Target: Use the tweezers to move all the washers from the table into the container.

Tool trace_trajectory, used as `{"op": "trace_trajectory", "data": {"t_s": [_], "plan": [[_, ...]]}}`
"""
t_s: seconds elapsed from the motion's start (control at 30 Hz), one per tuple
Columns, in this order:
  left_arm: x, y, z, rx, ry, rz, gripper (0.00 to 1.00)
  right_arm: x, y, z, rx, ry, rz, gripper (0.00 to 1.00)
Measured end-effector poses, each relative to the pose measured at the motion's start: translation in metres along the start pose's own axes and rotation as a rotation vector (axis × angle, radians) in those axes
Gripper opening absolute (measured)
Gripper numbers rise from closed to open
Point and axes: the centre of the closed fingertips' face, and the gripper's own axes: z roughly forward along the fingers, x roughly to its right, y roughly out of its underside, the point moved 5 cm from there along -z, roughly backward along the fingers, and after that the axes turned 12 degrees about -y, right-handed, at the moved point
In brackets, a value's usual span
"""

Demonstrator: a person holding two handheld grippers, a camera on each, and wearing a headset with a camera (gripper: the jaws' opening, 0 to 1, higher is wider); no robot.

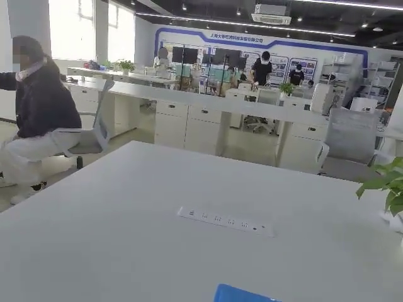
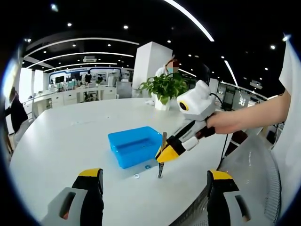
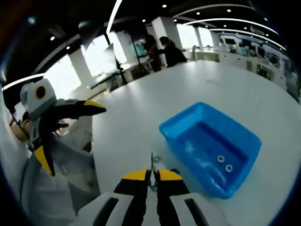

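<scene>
A blue container (image 3: 209, 146) sits on the white table and holds two washers (image 3: 220, 159). My right gripper (image 3: 151, 181) is shut on metal tweezers (image 3: 153, 165), whose tips point down at the table just in front of the container. In the left gripper view the container (image 2: 134, 146) has two small washers (image 2: 137, 176) lying on the table by its near side, close to the tweezers (image 2: 161, 155). My left gripper (image 2: 155, 188) is held back near the table edge, open with nothing between its fingers. A corner of the container (image 1: 242, 294) shows in the head view.
A white power strip (image 1: 227, 221) is set into the table (image 1: 126, 239). A potted plant (image 2: 164, 89) stands behind the container. People sit and stand at desks further back, and a chair (image 2: 254, 160) is beside the table edge.
</scene>
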Motion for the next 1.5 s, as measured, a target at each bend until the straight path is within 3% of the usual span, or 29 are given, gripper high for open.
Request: {"op": "trace_trajectory", "data": {"t_s": [0.03, 0.17, 0.4, 0.5, 0.7, 0.9, 1.03, 1.2, 1.5], "plan": [[0.0, 0.0, 0.0, 0.0, 0.001, 0.0, 0.93, -0.004, 0.003, 0.001, -0.041, -0.005, -0.032, 0.03], [0.0, 0.0, 0.0, -0.001, 0.002, 0.001, 0.93, -0.014, 0.002, 0.005, -0.083, -0.001, -0.144, 0.04], [0.0, 0.001, 0.001, 0.0, 0.006, 0.004, 0.93, -0.032, 0.004, 0.014, -0.198, 0.026, -0.427, 0.03], [0.0, 0.001, 0.001, 0.002, 0.005, 0.004, 0.93, -0.036, 0.005, 0.015, -0.211, 0.038, -0.464, 0.03], [0.0, 0.001, 0.0, 0.004, 0.007, 0.003, 0.93, -0.037, -0.008, 0.004, -0.149, 0.034, -0.43, 0.03], [-0.001, 0.0, 0.0, 0.01, 0.005, 0.0, 0.93, -0.027, -0.039, -0.017, -0.004, 0.036, -0.303, 0.03], [-0.001, -0.001, -0.001, 0.013, 0.001, -0.003, 0.93, -0.017, -0.053, -0.029, 0.045, 0.048, -0.26, 0.03], [-0.001, -0.001, -0.001, 0.017, 0.0, -0.008, 0.93, -0.001, -0.071, -0.043, 0.115, 0.067, -0.206, 0.03], [-0.001, -0.001, -0.002, 0.016, 0.0, -0.007, 0.93, 0.039, -0.092, -0.056, 0.177, 0.136, -0.114, 0.03]]}}
